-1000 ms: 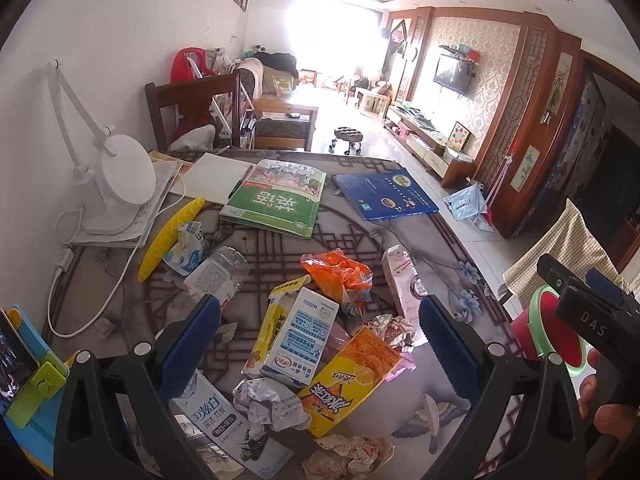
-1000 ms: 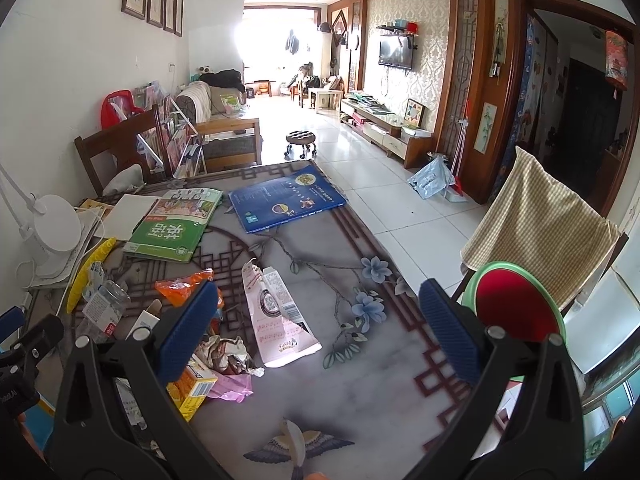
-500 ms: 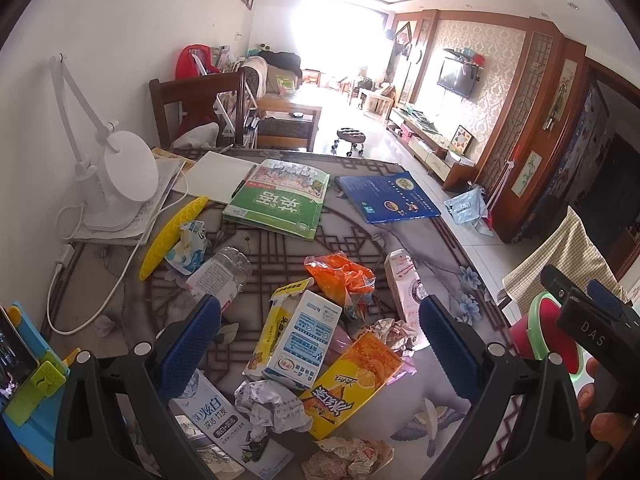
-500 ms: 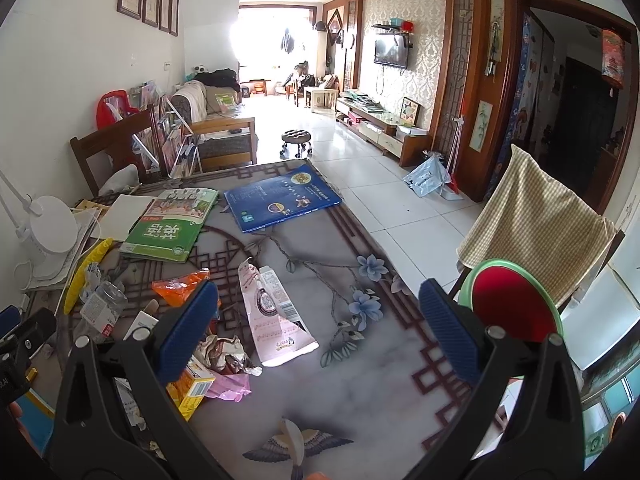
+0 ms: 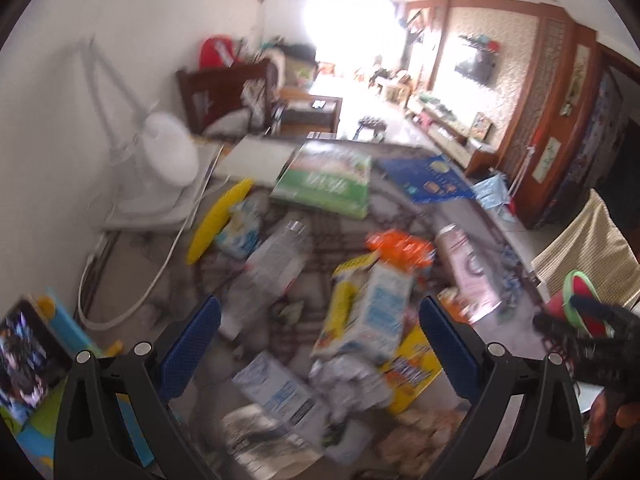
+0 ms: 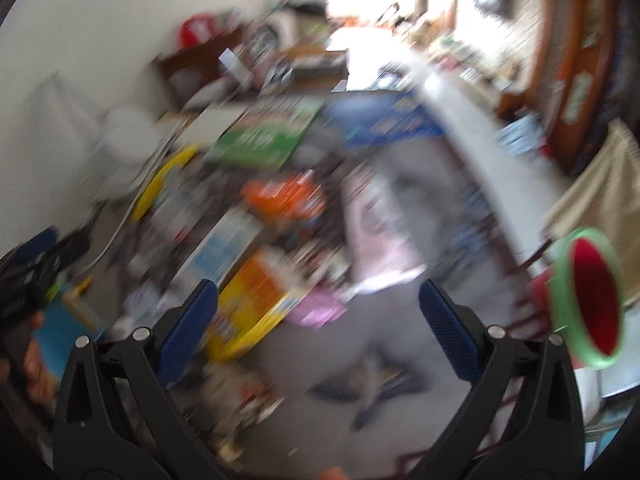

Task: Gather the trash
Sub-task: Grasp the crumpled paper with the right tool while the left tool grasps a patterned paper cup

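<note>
Trash lies piled on the patterned table: a white-and-blue milk carton, a yellow-orange juice carton, an orange wrapper, a pink carton, a clear plastic bottle and crumpled paper. My left gripper is open, low over the pile, holding nothing. My right gripper is open too, over the juice carton and pink carton; that view is badly blurred. A red bin with a green rim stands off the table's right edge.
A white desk lamp and its cable sit at the left by the wall. A green book, a blue book and a yellow banana-shaped object lie further back. A chair with checked cloth stands behind the bin.
Both grippers have moved down and forward toward the trash pile, so it looks larger and blurred. The right view has swung left. Both grippers stay open.
</note>
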Demonstrator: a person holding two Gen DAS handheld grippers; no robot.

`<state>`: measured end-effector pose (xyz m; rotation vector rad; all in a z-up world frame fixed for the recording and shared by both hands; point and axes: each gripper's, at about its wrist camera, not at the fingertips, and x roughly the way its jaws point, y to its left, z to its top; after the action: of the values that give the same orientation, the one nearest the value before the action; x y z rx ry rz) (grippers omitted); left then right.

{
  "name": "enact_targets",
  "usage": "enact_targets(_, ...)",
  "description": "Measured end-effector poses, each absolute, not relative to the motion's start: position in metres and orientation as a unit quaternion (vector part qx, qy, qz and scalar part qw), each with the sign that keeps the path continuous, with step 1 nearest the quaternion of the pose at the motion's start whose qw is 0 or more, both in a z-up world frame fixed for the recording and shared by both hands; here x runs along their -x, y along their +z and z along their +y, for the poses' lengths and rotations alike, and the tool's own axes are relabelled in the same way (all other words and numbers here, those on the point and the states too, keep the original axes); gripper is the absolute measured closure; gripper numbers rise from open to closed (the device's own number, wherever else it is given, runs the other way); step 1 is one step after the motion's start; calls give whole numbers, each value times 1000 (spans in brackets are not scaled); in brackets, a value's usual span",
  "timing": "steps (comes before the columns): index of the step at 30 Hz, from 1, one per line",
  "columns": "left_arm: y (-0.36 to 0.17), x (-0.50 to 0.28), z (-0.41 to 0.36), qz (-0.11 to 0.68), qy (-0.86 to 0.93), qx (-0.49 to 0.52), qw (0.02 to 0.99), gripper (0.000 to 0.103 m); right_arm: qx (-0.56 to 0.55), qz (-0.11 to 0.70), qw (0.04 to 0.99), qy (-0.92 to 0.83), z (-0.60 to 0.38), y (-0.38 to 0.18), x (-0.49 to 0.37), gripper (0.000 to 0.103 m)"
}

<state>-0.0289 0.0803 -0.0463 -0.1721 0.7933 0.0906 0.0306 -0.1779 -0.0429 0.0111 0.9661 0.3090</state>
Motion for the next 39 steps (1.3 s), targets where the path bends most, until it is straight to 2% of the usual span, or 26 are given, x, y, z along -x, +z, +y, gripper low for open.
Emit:
enact_targets(4,-78,47,119,441,79,119,886,8,-30,553,799,236,-148,-100,-20,4)
enact_targets(10,-117,75,143,495,95,138,853,9,-10,604,748,274,-107,-147,-8,5)
enact_targets(12,-131,77,144,510,86,154,842,9,5,608,745,274,-99,-156,-8,20)
enact_targets(13,-136,76,143,515,81,159,839,9,15,610,744,271,-95,-161,-8,40)
enact_targets(14,-142,76,141,521,78,164,834,9,24,609,746,268,-93,-164,-6,54)
enact_targets(15,-148,75,139,527,75,170,829,9,26,608,746,269,-93,-166,-4,54)
enact_targets(18,-163,69,131,541,58,186,818,17,6,602,751,271,-97,-163,-4,63)
enact_targets(21,-175,57,122,560,41,187,806,32,5,585,766,266,-102,-155,-5,63)
enact_targets(27,-179,41,112,548,46,166,819,45,-7,571,785,240,-122,-145,-18,63)
enact_targets(29,-173,31,109,539,39,158,826,57,-5,567,790,234,-122,-143,-21,63)
enact_targets(31,-171,23,104,539,29,152,828,88,-6,562,794,231,-125,-140,-23,63)
enact_targets(39,-150,23,100,512,20,138,847,89,-15,537,812,228,-130,-121,-31,63)
